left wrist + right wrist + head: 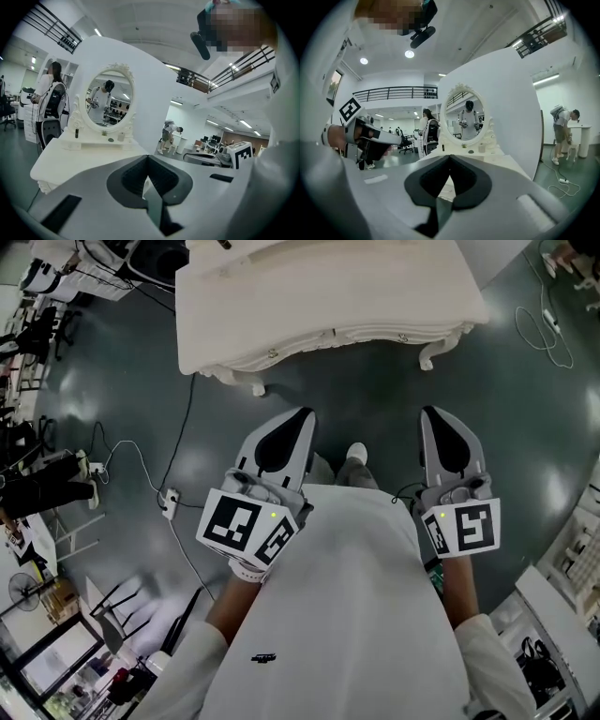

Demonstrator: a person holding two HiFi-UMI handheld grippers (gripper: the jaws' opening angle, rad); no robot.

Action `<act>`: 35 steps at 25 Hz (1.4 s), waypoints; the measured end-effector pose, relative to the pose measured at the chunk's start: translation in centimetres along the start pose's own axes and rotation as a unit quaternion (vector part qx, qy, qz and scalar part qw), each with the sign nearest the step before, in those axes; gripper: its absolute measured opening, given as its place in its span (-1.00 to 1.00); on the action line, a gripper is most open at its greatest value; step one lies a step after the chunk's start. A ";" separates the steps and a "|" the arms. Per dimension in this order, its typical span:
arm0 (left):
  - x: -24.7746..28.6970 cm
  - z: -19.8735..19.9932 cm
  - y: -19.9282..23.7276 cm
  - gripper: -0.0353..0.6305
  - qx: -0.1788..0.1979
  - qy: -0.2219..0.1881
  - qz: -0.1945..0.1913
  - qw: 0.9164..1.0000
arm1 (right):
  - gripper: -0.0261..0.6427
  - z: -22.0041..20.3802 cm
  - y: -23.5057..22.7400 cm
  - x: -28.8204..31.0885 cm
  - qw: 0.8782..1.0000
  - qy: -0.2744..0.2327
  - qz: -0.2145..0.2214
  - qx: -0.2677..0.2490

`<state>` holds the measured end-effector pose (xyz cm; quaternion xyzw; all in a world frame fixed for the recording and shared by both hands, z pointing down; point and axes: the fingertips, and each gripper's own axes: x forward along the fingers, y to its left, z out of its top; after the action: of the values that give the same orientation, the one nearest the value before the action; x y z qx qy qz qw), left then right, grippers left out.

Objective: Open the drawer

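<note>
A dark, glossy workshop floor [122,399] is lying under a white desk [319,287], whose drawer [337,337] is sitting shut in the front edge. The left gripper [302,420] is hovering short of it, jaws pressed together on nothing. The right gripper [434,416] is hovering alongside, likewise closed and empty.

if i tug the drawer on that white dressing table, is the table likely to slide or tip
Probably heavy: the dressing table looks broad and solid, standing on short curved legs. It might creep anyway, since the floor looks smooth and glossy. Tipping seems unlikely, though the upright oval mirror could wobble.
</note>
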<state>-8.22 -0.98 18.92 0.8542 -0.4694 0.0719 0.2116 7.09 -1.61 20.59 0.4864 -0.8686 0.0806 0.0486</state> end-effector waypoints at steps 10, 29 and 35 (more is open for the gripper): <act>1.4 -1.6 0.8 -0.87 -0.016 0.019 -0.006 1.000 | -0.89 -1.6 -0.9 0.7 1.000 0.024 -0.016 0.010; 7.5 -4.9 1.4 -0.87 -0.005 0.076 -0.044 0.996 | -0.88 -6.7 -5.5 3.9 0.997 0.053 -0.051 0.019; 9.1 -6.3 1.7 -0.87 -0.004 0.090 -0.050 0.995 | -0.73 -8.6 -6.8 5.0 0.996 0.058 -0.055 0.033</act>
<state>-4.11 -6.11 28.00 0.8659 -0.4056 0.1358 0.2593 10.30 -7.71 30.44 0.5295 -0.8331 0.1341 0.0871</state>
